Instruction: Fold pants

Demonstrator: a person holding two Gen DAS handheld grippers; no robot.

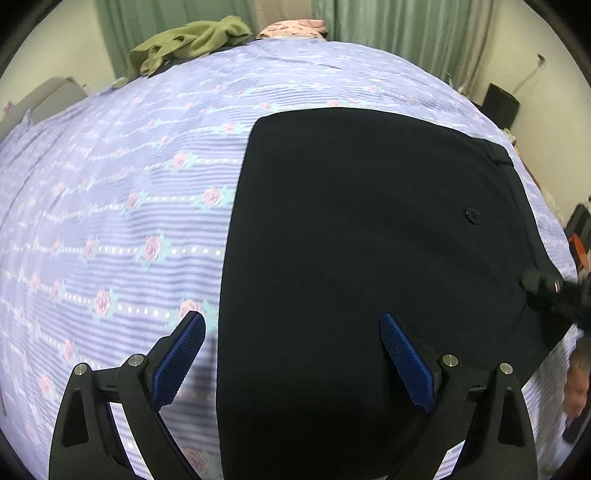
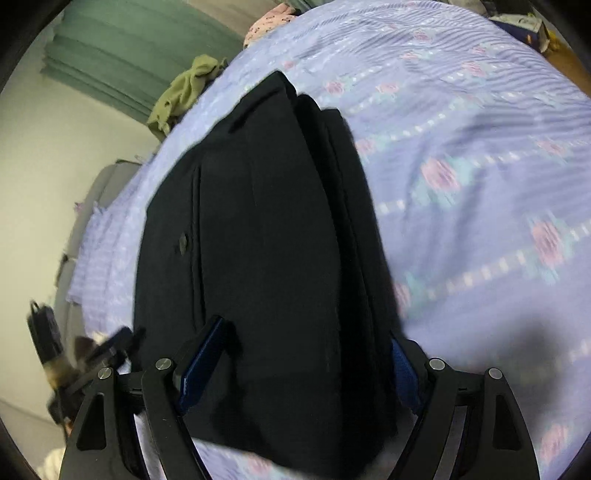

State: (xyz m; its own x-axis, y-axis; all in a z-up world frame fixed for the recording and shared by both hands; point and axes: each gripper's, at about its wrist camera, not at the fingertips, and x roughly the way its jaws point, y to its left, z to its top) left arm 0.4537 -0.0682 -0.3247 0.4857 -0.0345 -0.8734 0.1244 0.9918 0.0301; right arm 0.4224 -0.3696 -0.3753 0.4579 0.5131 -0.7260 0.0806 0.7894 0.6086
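Nearest, the left tongs point(image 1: 291, 325) hover spread wide, empty, straddling the left edge of the black pants point(image 1: 369, 240) — folded into a stacked block on the lavender bedspread point(image 1: 110, 203). The right tongs point(image 2: 306, 332) gape over the layered edge, gripping nothing. Closing on one layer could peel the stack apart — or snag the bedspread. Farther back lies a green garment point(image 1: 192, 40).

A purple flowered bedsheet point(image 1: 110, 206) fills the frame; an olive garment point(image 1: 192, 40) lies upper left before green curtains point(image 1: 388, 26).
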